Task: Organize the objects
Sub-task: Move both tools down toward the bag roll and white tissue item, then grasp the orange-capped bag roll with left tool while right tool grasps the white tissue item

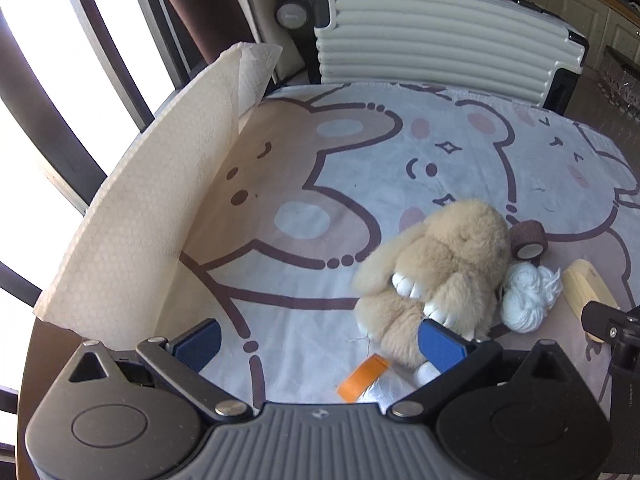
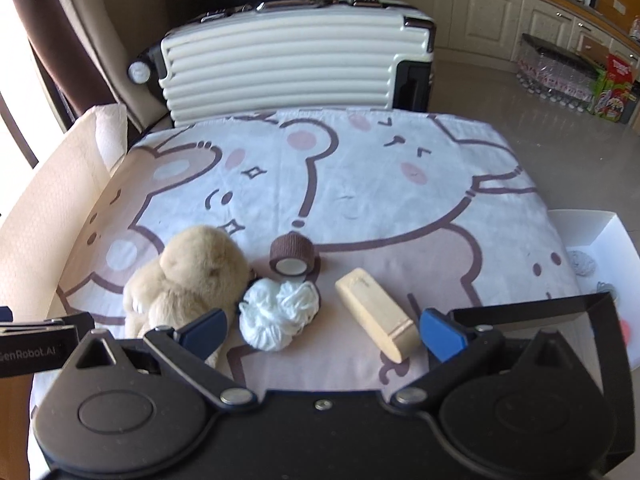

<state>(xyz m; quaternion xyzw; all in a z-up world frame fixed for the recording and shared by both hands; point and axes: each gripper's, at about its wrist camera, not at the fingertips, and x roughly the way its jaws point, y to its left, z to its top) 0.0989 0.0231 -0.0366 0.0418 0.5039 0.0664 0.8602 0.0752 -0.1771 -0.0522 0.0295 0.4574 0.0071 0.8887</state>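
A beige plush bunny [image 1: 436, 268] [image 2: 192, 276] lies on the bear-print cloth [image 1: 320, 184] [image 2: 360, 184]. Beside it sit a white yarn ball [image 1: 528, 296] [image 2: 276, 312], a brown tape roll [image 1: 528, 240] [image 2: 292, 256] and a wooden block [image 1: 588, 288] [image 2: 376, 316]. An orange-and-silver packet [image 1: 362, 378] lies close under my left gripper. My left gripper [image 1: 320, 344] is open, its right finger touching the bunny's lower edge. My right gripper [image 2: 322, 330] is open, with the yarn ball and wooden block just ahead of its fingers.
A cream ribbed suitcase [image 1: 440, 36] [image 2: 288, 60] stands behind the table. A sheet of paper towel [image 1: 152, 216] [image 2: 44, 208] stands up along the left edge. A white box [image 2: 600, 248] holding small items sits at the right. Kitchen cabinets [image 2: 480, 0] line the back.
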